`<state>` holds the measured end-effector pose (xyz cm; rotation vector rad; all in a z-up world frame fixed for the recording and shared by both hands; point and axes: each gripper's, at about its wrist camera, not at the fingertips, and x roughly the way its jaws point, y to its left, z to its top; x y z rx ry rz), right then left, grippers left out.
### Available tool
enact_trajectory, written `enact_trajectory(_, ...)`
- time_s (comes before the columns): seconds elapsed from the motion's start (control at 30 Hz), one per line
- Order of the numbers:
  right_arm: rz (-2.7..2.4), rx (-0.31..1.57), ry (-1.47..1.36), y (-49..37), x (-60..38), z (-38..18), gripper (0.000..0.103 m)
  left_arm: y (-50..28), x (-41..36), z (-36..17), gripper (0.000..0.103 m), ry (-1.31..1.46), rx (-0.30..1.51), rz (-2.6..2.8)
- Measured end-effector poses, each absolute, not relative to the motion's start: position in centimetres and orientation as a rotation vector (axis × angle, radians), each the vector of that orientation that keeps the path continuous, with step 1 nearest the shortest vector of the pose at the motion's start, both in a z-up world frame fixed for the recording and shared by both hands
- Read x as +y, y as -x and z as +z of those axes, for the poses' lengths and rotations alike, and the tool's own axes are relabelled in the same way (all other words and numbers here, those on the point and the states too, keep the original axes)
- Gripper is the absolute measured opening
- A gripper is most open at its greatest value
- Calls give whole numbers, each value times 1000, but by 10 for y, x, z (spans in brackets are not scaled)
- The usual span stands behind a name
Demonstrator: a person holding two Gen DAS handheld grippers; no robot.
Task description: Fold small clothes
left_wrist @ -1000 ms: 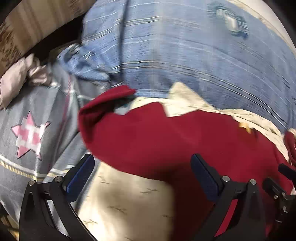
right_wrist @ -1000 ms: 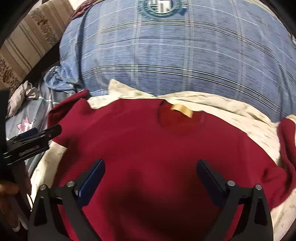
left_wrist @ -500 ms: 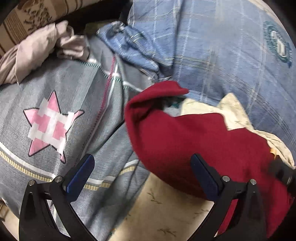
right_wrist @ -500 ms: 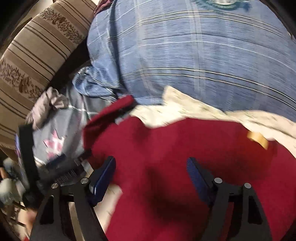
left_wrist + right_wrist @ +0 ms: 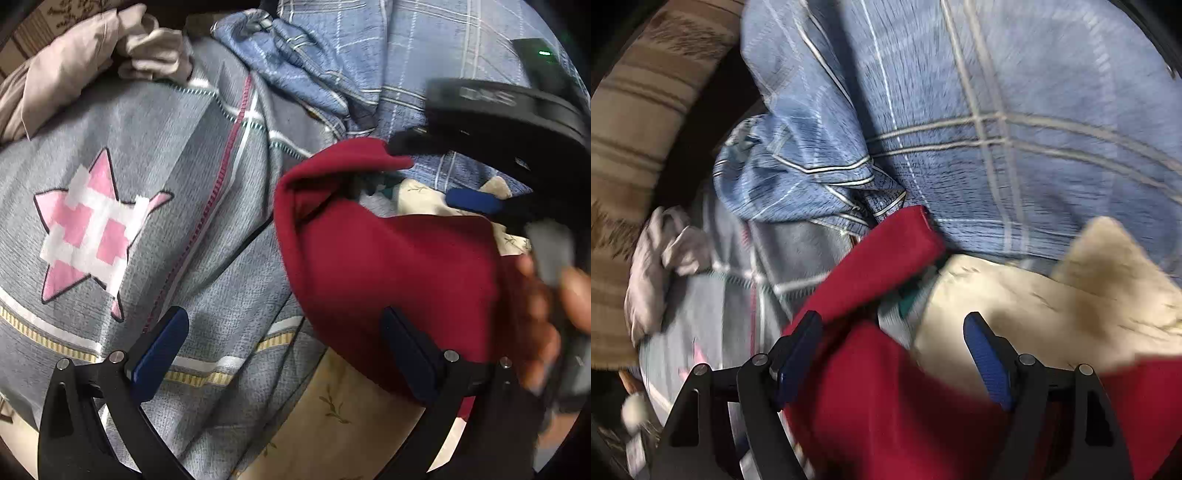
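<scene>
A small dark red sweater [image 5: 388,258] lies on a cream printed cloth [image 5: 332,417] on the bed. Its left sleeve [image 5: 332,162] is doubled over at the shoulder. My left gripper [image 5: 284,354] is open and empty, low over the bedding at the sweater's left edge. My right gripper [image 5: 894,350] is open and hovers over the sleeve [image 5: 879,258] and shoulder; it also shows in the left wrist view [image 5: 476,181], with the hand that holds it. The sweater's body [image 5: 905,413] fills the bottom of the right wrist view.
A grey quilt with a pink star [image 5: 92,229] lies to the left. A blue plaid duvet [image 5: 997,129] is bunched behind the sweater. A beige crumpled cloth [image 5: 74,62] and a striped cushion [image 5: 631,110] sit at the far left.
Both grippers have swung left toward the sweater's left sleeve. The right gripper has moved from over the chest to over the sleeve and now appears in the left view. Both stay open.
</scene>
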<state>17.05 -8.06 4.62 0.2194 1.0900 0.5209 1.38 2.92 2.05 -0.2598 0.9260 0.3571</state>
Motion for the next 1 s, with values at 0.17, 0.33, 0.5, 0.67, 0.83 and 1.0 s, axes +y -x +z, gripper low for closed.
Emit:
enact_trajectory(0.17, 553, 1116, -235, -195, -55, 23, 67, -22, 39, 11, 101, 283, 954, 420)
enact_trajectory(0.33, 587, 1083, -240, -194, -52, 20, 10, -24, 45, 13, 101, 313, 941, 407)
enact_trajectory(0.5, 606, 906, -172, -152, -80, 79, 7, -20, 35, 34, 101, 273, 879, 354)
enact_trajectory(0.67, 571, 771, -194, -108, -144, 133, 7, 4, 27, 74, 101, 270, 715, 249)
enact_trajectory(0.83, 470, 671, -202, -58, -221, 182, 7, 23, 35, 94, 101, 310, 622, 185)
enact_trajectory(1.0, 335, 664, -180, -10, -288, 185, 7, 19, 36, 86, 101, 356, 667, 184)
